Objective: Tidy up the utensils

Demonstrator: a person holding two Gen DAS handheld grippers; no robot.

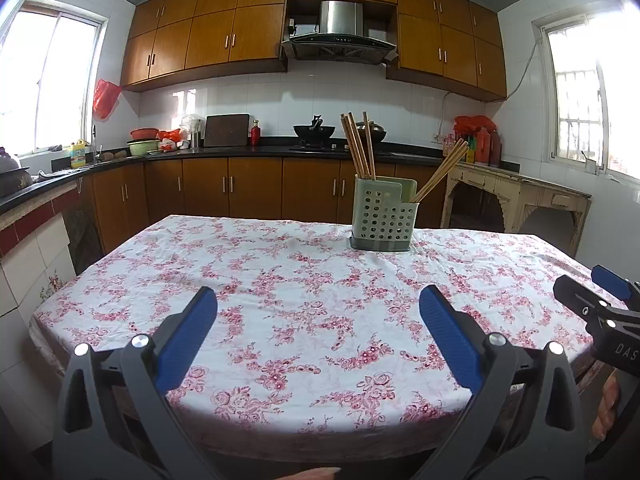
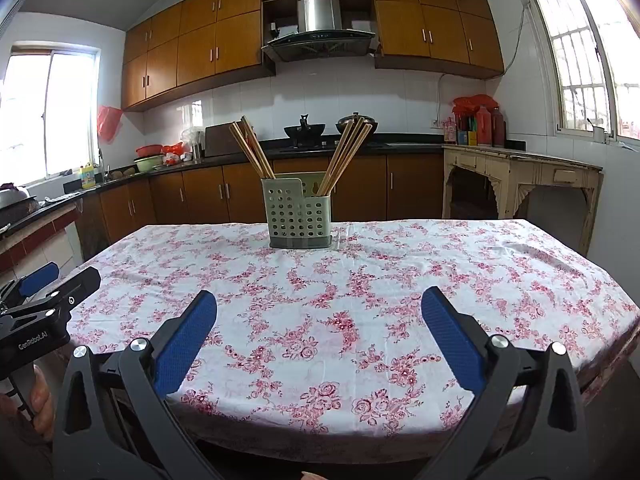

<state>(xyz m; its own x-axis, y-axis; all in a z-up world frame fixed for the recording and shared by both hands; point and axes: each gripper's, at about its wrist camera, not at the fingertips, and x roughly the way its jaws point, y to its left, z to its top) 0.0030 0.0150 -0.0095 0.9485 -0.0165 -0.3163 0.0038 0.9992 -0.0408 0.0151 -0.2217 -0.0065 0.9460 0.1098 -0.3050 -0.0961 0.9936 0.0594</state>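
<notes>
A: Item one, claws. Left gripper (image 1: 318, 300): jaws spread wide, nothing between them. Right gripper (image 2: 319, 300): likewise wide apart and empty. Both hover over the near edge of the table (image 2: 520, 280).

B: Item two, the task's thing?

A: Utensil holder (image 2: 298, 216), green, perforated, two compartments, upright on the floral cloth. Well ahead of the right claw, almost dead centre; ahead and to the right of the left claw. One chopstick bundle (image 2: 252, 148) leans left from the taller compartment; a second bundle (image 2: 346, 152) leans right from the lower one.

B: Handling note?

A: Judged step: reach forward and take one bundle. Approach from above, close on the sticks near their upper part, and lift along their lean so the holder does not tip. The light holder may drag; the free claw could steady its wall.

B: Obstructions?

A: None between claws and holder; the cloth is bare. Remote from both claws: wok (image 2: 304, 130), cutting board (image 1: 226, 130), old side table (image 2: 520, 168). Each claw shows at the other's side, so crossing paths is the one hazard.
</notes>
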